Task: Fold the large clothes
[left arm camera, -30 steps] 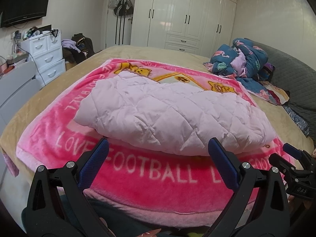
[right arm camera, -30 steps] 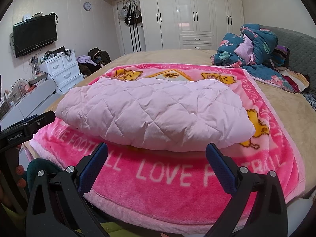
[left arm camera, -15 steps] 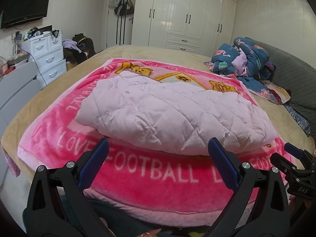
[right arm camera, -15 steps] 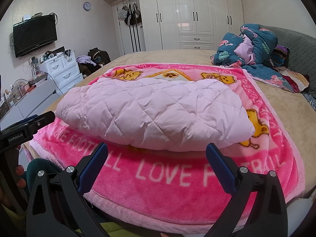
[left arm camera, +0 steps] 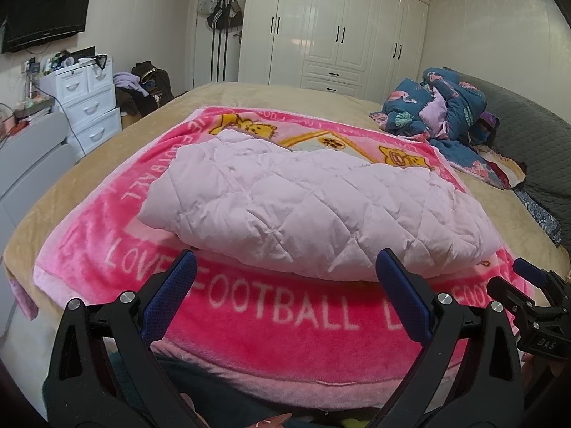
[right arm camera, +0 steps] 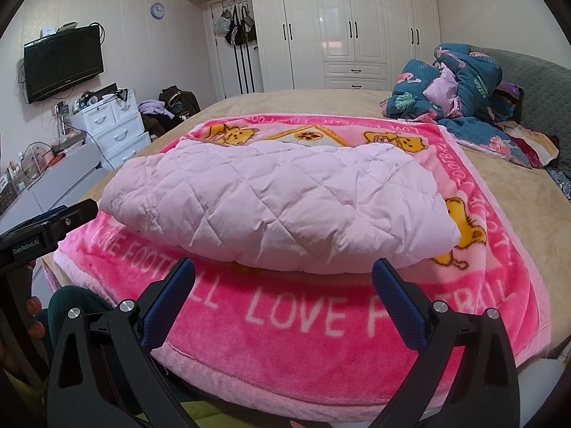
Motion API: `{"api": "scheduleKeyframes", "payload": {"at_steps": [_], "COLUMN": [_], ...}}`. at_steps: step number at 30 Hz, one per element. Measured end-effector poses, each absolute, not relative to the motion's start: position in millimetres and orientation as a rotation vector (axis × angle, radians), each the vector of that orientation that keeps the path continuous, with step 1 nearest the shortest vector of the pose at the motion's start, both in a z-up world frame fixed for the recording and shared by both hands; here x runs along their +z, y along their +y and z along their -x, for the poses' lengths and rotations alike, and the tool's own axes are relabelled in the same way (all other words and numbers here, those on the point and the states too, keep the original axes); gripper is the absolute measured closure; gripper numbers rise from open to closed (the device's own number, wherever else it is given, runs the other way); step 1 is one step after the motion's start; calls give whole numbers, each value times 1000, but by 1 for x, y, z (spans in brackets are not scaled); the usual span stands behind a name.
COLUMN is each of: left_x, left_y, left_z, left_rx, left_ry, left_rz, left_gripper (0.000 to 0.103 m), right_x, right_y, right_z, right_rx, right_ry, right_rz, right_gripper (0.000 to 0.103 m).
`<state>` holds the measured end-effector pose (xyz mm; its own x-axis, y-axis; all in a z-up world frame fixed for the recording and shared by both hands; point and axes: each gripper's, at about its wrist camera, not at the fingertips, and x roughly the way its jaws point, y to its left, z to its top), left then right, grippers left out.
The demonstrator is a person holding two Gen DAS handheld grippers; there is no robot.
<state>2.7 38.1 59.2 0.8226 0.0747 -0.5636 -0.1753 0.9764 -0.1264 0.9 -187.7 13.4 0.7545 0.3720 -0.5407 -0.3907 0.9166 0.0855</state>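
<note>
A pale pink quilted garment [left arm camera: 314, 210] lies folded into a thick bundle on a bright pink "LOVE FOOTBALL" blanket [left arm camera: 285, 314] spread on the bed; it also shows in the right wrist view [right arm camera: 282, 210]. My left gripper [left arm camera: 285, 285] is open and empty, just in front of the bundle's near edge. My right gripper [right arm camera: 283, 285] is open and empty, also in front of the near edge. The right gripper's body shows at the right edge of the left view [left arm camera: 535, 306]; the left gripper's body [right arm camera: 43, 235] shows at the left of the right view.
A heap of blue patterned bedding [left arm camera: 449, 107] lies at the bed's far right by a grey headboard [left arm camera: 528, 135]. White drawers [left arm camera: 89, 107], a wall TV [left arm camera: 46, 28] and a clothes pile [left arm camera: 142, 89] stand left. White wardrobes [left arm camera: 339, 35] fill the back wall.
Both views have shifted only slightly; the garment and blanket lie as before and both grippers stay open.
</note>
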Motion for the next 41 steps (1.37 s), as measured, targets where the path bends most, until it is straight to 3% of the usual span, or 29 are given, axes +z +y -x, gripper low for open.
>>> {"api": "scheduleKeyframes", "payload": {"at_steps": [31, 36, 41], "left_x": [51, 40, 29], "left_y": [40, 79, 192], "left_z": [-4, -19, -50], "left_rx": [117, 178, 427], "left_ry": [654, 711, 754], "left_rz": [130, 200, 278], "left_gripper": [9, 9, 9], "right_x": [16, 1, -54], "right_y": [-198, -276, -433], "right_z": [1, -7, -7], "right_rx": [366, 115, -449], "right_ry": [566, 548, 582], "right_rz": [23, -125, -199], "right_gripper": [4, 4, 4]}}
